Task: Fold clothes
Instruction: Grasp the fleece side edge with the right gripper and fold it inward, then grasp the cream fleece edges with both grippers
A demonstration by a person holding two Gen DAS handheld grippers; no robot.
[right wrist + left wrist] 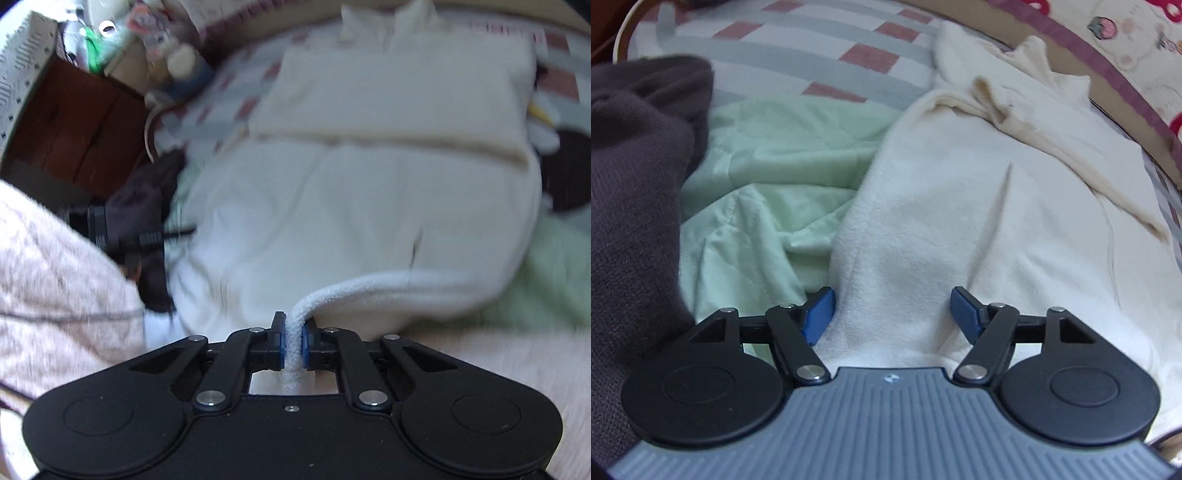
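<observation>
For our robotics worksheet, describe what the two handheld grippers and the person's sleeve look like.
Left gripper: grey ribbed body, black round discs, black link arms with silver pins, blue pads. Right gripper: all-black body, same discs and links, blue pads. Sleeve: pale pink, patterned.

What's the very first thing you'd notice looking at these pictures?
The big fluffy white fleece garment spread across the bed, beside a pale green quilted blanket. The right gripper pinches a rolled edge of it, while the left gripper hangs open over it.
</observation>
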